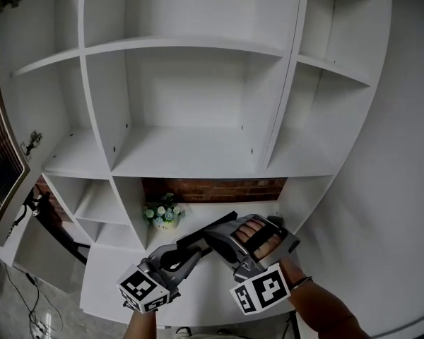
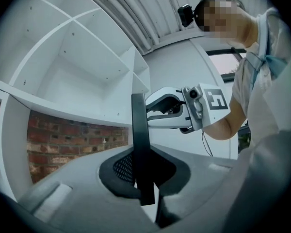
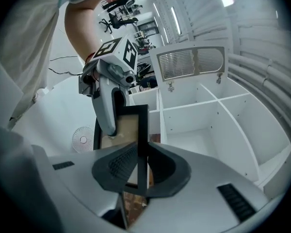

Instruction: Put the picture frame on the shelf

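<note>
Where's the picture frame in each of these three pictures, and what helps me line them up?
Head view: picture frame low centre, a dark slanted bar.
Left gripper view: centre, edge-on, clamped by the left gripper.
Right gripper view: centre, tan panel showing, between the right gripper's closing jaws.
Shared landmark: the white shelf unit.

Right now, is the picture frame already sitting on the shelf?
No, the picture frame hangs in front of the shelf, pinched in the left gripper.
</note>
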Motion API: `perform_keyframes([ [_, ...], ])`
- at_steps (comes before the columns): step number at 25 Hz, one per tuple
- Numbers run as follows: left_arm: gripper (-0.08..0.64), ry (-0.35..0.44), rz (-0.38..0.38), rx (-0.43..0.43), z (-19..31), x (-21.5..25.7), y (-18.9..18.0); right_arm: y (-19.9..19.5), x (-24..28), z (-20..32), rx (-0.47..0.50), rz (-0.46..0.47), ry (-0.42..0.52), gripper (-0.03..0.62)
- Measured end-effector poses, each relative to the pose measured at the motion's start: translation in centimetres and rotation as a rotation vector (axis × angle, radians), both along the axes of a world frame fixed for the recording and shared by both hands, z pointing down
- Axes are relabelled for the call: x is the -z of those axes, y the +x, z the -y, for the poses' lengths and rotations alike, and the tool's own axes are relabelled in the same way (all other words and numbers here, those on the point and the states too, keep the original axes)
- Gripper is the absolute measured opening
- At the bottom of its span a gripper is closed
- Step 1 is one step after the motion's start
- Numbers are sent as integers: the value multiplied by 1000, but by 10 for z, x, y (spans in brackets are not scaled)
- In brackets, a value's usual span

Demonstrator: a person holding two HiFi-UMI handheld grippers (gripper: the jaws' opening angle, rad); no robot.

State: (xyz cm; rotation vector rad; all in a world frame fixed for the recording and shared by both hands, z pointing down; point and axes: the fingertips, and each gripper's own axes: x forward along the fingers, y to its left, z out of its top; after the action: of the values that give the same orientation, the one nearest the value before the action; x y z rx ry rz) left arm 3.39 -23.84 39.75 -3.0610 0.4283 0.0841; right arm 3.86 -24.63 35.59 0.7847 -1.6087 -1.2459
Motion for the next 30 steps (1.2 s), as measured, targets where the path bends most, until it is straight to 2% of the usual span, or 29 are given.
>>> perform_keyframes([
  [7, 18, 0, -47, -68, 13, 15, -6, -7, 17, 12, -55, -28, -4, 75],
  [11, 18, 24, -50, -70, 19, 18, -7, -8, 18, 18, -87, -24, -20, 74],
  [14, 27, 45, -82, -51, 24, 25, -11, -8, 23, 21, -99, -19, -17, 74],
  [17, 119, 59, -106, -31, 30, 29, -16, -8, 32, 23, -106, -16, -7, 74],
  [24, 126, 94, -143, 43, 37, 39, -25, -5, 48, 29, -109, -45, 14, 74],
  [30, 126, 137, -183, 140, 43, 53, -41, -11, 56, 35, -81, -14, 0, 75],
])
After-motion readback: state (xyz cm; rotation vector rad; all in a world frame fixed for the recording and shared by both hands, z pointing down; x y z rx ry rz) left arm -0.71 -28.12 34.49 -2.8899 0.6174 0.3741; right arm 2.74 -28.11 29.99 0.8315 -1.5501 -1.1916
